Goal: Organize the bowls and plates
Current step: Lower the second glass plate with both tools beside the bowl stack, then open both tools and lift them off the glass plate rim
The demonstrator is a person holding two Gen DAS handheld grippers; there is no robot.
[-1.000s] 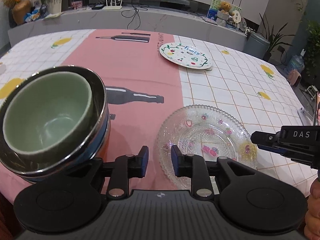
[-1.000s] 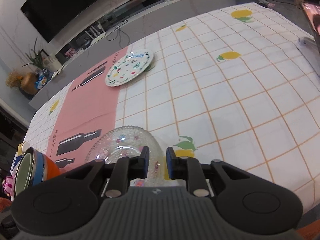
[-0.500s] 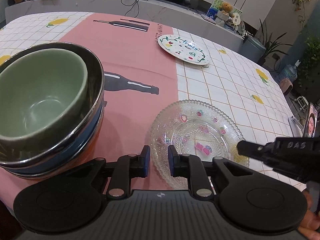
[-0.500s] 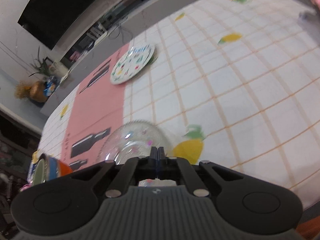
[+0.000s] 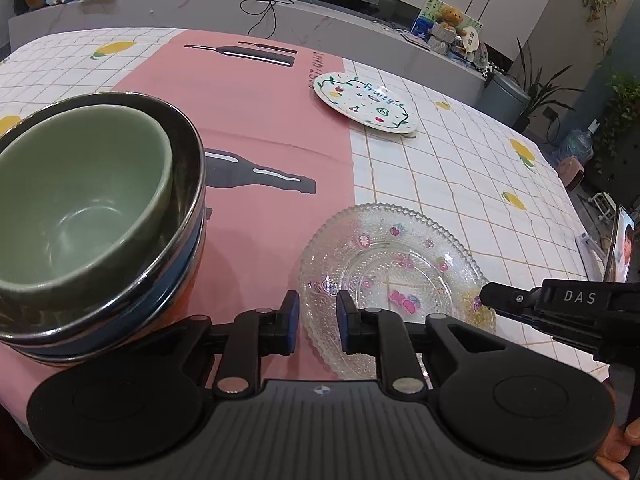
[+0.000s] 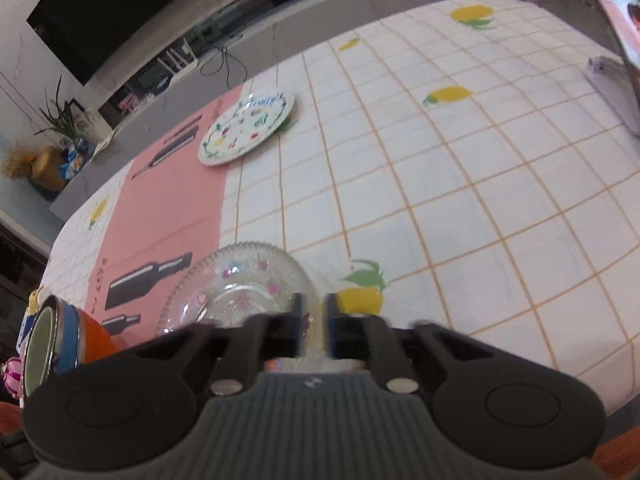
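1. Left tongs (image 5: 318,320): jaws a narrow gap apart, just been closing. The near-left rim of the glass plate (image 5: 392,264) shows in the gap. The pads are not pressing on it.
2. Right tongs (image 6: 312,324): own view is motion-blurred, but a slim gap shows between the jaws with the plate's rim in it. No clamp visible. From the left view their tip sits at the plate's right rim, side-on, so the gap is unreadable there.
3. Glass plate: clear, beaded edge, small pink flower prints. It lies flat on the tablecloth (image 5: 260,128) right ahead of both tongs, left tongs at its near-left edge, right tongs at its right edge.
4. Left of the left tongs, close by: green bowl (image 5: 80,200) nested inside a steel bowl (image 5: 188,184) with a blue band and orange lower body.
5. Far ahead of both tongs, well apart from the glass plate: white painted plate (image 5: 364,102) lettered "Fruity", lying across the pink/white seam of the cloth.
6. Right of the right tongs, at the table edge: a phone (image 5: 624,248) with its screen lit.
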